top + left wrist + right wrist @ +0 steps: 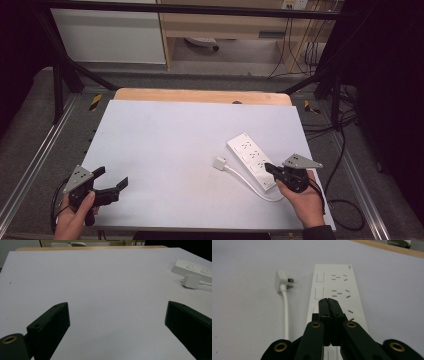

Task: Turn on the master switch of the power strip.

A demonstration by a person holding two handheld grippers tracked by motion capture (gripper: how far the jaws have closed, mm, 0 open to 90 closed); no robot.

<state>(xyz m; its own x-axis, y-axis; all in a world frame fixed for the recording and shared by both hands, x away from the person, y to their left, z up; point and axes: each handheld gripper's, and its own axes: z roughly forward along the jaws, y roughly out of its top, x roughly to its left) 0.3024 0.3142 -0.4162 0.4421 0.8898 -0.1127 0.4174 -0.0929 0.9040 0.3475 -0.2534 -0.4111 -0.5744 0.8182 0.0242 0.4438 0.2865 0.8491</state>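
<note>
A white power strip (252,160) (337,290) (192,268) lies on the white table at the right, slanting from far left to near right. Its white plug (220,163) (280,281) (191,281) rests on the table beside it, and its cable (250,182) (286,315) curls back to the strip's near end. My right gripper (267,167) (328,301) hangs over the near half of the strip, jaws pressed together with nothing between them. My left gripper (111,178) (117,315) is at the near left corner, jaws wide apart and empty.
The white tabletop (175,140) has a wooden strip (200,95) along its far edge. A black metal frame (60,75) surrounds the table. Cables (345,150) trail over the floor at the right.
</note>
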